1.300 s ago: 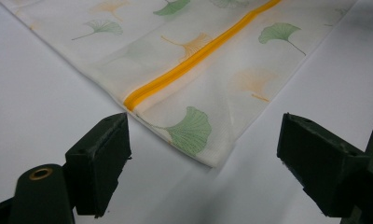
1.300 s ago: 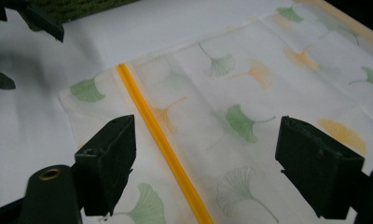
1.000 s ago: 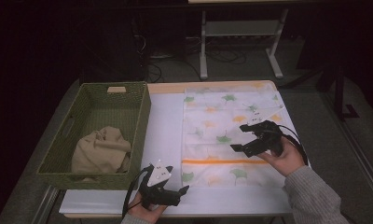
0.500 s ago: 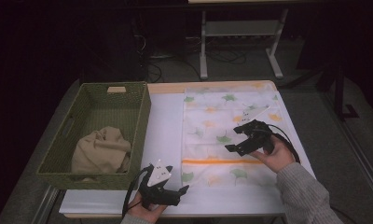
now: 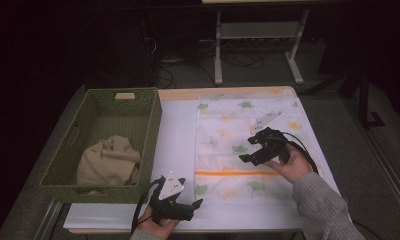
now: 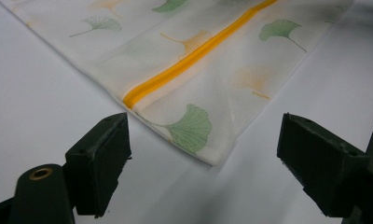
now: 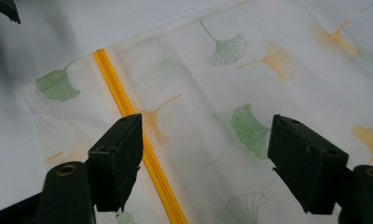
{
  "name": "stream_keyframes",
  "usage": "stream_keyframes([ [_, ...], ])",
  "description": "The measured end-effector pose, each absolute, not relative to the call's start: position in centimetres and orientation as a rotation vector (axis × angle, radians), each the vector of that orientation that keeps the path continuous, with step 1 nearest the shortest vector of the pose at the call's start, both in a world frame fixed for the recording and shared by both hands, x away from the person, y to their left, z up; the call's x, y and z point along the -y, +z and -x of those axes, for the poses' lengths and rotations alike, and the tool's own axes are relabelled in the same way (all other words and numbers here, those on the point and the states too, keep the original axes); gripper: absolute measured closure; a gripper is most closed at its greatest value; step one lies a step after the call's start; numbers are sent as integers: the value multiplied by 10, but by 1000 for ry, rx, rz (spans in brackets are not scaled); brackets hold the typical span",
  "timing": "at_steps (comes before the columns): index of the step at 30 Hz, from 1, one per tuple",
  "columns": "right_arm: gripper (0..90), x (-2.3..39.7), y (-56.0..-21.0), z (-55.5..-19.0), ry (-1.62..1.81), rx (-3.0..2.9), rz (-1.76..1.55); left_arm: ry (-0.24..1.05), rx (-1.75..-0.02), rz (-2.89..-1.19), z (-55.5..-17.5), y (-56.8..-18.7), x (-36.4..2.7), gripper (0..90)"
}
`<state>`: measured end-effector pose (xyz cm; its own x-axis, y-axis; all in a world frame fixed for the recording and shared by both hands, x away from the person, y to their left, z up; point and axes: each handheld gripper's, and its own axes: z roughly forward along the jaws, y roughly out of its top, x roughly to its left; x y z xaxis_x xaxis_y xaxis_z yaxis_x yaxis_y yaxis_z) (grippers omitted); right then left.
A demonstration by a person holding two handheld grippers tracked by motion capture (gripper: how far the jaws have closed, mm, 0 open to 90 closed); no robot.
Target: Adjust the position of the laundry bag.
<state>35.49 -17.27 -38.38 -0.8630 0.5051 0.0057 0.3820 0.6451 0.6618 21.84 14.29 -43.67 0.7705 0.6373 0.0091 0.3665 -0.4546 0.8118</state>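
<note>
Step in hand, by judgement: approach to the laundry bag [image 5: 248, 145] — a flat white mesh bag with a leaf print and an orange zipper [image 5: 238, 173], lying on the white table [image 5: 178, 130] at centre-right of the high view, near end toward the bottom of the frame. The right gripper [image 5: 249, 150] sits above the bag's middle, just above the zipper line in that view; its jaws stand wide but have just been closing a little, w/ nothing pinched between them — in the right gripper view the zipper [image 7: 128, 112] runs past the left jaw, cloth below. The left gripper [image 5: 197, 203] rests at the bottom centre of the high view, jaws wide and empty; the left gripper view puts the bag's near corner [image 6: 194, 135] just ahead, between the jaws but apart from them. Next move probably calls for: lowering the right jaws onto the zipper area, a pinch thin enough to take one layer or the pull tab, and the left gripper holding the corner as an anchor. Hard to make out: the zipper pull — not identifiable in any view; whether the bag is empty; what the beige cloth [image 5: 108, 160] in the green basket [image 5: 153, 120], left of frame, is. The room behind is dark.
</note>
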Motion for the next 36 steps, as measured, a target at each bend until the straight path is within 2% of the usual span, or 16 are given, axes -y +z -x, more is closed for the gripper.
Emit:
stream_keyframes([
  [17,336,151,-408,-366,887,-2794,-705,382,-760,-2087,-220,-438,-145,167],
  [36,480,124,-436,-361,686,-2963,-561,381,-760,-2089,-220,-438,-144,168],
])
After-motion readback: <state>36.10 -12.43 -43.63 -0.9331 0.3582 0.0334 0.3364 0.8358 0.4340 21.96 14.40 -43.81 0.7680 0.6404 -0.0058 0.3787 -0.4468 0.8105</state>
